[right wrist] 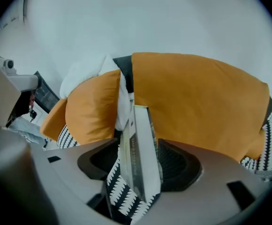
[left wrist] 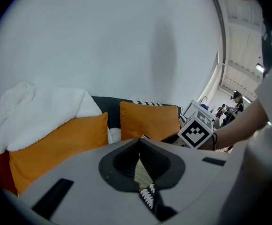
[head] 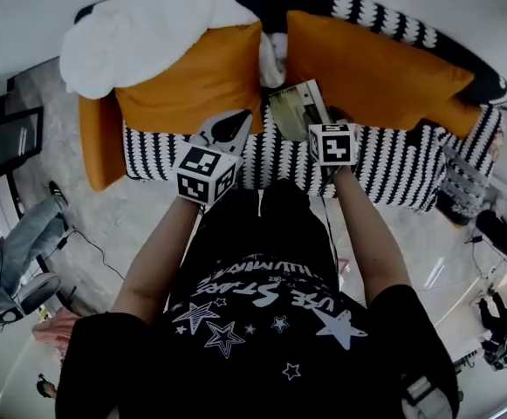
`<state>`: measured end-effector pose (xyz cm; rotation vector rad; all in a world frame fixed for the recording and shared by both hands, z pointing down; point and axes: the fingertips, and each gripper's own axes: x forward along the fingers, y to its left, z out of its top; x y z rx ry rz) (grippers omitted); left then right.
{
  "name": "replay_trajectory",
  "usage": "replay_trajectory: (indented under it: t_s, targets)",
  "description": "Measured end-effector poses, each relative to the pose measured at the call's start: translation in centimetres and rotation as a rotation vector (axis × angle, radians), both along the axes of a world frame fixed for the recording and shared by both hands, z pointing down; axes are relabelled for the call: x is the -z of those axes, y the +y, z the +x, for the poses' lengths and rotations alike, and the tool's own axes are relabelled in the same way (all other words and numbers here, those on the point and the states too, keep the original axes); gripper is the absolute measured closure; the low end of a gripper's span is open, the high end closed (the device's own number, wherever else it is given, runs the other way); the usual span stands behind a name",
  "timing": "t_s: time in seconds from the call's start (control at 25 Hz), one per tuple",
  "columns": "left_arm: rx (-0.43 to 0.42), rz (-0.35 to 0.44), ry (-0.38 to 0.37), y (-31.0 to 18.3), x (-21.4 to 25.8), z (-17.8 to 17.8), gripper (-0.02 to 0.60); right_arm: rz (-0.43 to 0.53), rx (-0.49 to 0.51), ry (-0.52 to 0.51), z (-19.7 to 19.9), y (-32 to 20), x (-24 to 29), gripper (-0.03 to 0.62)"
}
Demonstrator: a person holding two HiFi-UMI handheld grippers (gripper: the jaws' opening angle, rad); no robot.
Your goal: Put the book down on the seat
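The book [head: 298,110] lies with its grey-green cover up on the black-and-white patterned sofa seat [head: 401,168], in front of the gap between two orange cushions. In the right gripper view the book [right wrist: 140,125] stands edge-on between the jaws of my right gripper [right wrist: 136,143]. A strip of seat pattern shows between the left pad and the book, so the jaws stand open around it. From above, my right gripper [head: 323,119] is at the book's right edge. My left gripper [head: 227,129] hovers just left of the book, its jaws [left wrist: 139,142] shut on nothing.
Two orange cushions [head: 196,81] [head: 371,64] lean on the sofa back, with a white blanket [head: 140,29] over the left one. An orange pad [head: 100,138] hangs at the sofa's left end. Cables and gear lie on the floor at the right [head: 497,234]; a person [head: 17,251] is at the left.
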<state>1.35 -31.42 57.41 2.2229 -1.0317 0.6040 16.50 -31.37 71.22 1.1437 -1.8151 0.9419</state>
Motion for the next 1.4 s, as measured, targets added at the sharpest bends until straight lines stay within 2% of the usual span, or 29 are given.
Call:
replay_trajectory:
  t_s: [0.24,0.4,0.8,1.08,1.24,1.4]
  targets:
    - [-0.023,0.038,0.026,0.5,2.1,-0.7,0.574,0.028,-0.071,0.026,1.6,1.1,3.2,0.338]
    - [-0.054,0.089,0.047,1.2,3.6,-1.1,0.574,0.068,-0.117,0.033,1.6,2.4,5.1,0.338]
    - [-0.135,0.153,0.105,6.2,6.7,-3.3,0.574,0.175,-0.154,0.016,-2.5,8.0,10.3,0.341]
    - [-0.211,0.185,0.137,7.4,8.0,-4.0,0.574,0.263,-0.16,0.024,-4.9,11.0,13.1,0.376]
    - [-0.245,0.207,0.152,8.3,8.6,-3.2,0.574,0.306,-0.162,-0.056,-5.9,12.5,14.6,0.409]
    - [-0.256,0.214,0.165,9.6,9.4,-2.1,0.574,0.306,-0.18,-0.095,-4.9,13.9,15.2,0.441]
